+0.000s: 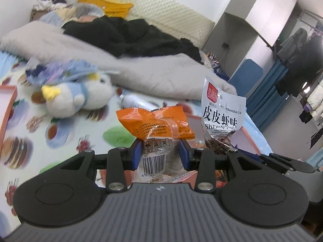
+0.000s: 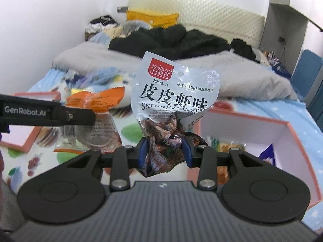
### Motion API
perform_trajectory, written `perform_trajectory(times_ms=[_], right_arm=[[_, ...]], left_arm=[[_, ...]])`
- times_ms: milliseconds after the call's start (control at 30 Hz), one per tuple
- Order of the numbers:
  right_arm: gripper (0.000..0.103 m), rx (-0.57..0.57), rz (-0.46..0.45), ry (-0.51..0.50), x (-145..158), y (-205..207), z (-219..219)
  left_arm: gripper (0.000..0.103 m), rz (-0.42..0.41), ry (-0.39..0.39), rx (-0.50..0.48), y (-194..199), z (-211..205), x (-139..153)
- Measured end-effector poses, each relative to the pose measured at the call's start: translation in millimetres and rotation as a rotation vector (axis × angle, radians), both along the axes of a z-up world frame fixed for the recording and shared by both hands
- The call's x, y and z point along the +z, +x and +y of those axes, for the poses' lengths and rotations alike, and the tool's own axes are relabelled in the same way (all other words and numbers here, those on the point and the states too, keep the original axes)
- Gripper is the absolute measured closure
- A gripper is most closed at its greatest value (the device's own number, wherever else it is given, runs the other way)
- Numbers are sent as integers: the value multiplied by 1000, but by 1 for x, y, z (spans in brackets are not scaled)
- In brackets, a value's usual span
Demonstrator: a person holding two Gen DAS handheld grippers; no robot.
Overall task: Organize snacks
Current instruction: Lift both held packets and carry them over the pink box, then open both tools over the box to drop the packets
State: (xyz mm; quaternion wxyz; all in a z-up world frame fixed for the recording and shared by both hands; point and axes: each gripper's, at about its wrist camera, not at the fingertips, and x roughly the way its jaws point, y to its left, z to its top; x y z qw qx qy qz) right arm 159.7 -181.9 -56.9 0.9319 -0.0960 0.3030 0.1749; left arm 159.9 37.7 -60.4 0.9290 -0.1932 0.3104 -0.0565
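My left gripper (image 1: 160, 153) is shut on an orange and clear snack packet (image 1: 155, 127), its blue pads pressing the clear barcode end, and holds it above the bed. To its right hangs a silver shrimp-flavour packet (image 1: 221, 113). In the right wrist view my right gripper (image 2: 165, 151) is shut on that silver shrimp-flavour packet (image 2: 173, 92), gripping its crumpled dark lower part. The left gripper's black arm (image 2: 46, 113) crosses the left side there, with the orange packet (image 2: 94, 102) in it. A pink-rimmed white box (image 2: 242, 125) lies below right with a few snacks inside.
A second pink-rimmed tray (image 2: 34, 137) lies at the left on the fruit-print bedsheet (image 1: 66, 133). A blue and white plush toy (image 1: 80, 94) and a white bottle (image 1: 131, 99) lie on the bed. A grey blanket (image 1: 141, 70) and black clothes (image 1: 125, 36) lie further back.
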Motion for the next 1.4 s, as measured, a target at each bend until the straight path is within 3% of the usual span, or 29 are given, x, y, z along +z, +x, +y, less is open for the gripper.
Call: perform_trajectory(times_ms=[367, 667, 933, 1400], right_arm=[[63, -94, -94, 29, 39, 16, -52], [63, -182, -93, 12, 35, 43, -106], [63, -304, -9, 0, -2, 72, -158], [62, -427, 242, 23, -95, 103, -205]], left_arm=[[59, -88, 5, -86, 29, -48, 50], [59, -87, -5, -183, 75, -110, 54], [59, -9, 11, -276, 130, -163, 16], [59, 220, 61, -392, 194, -216, -92]])
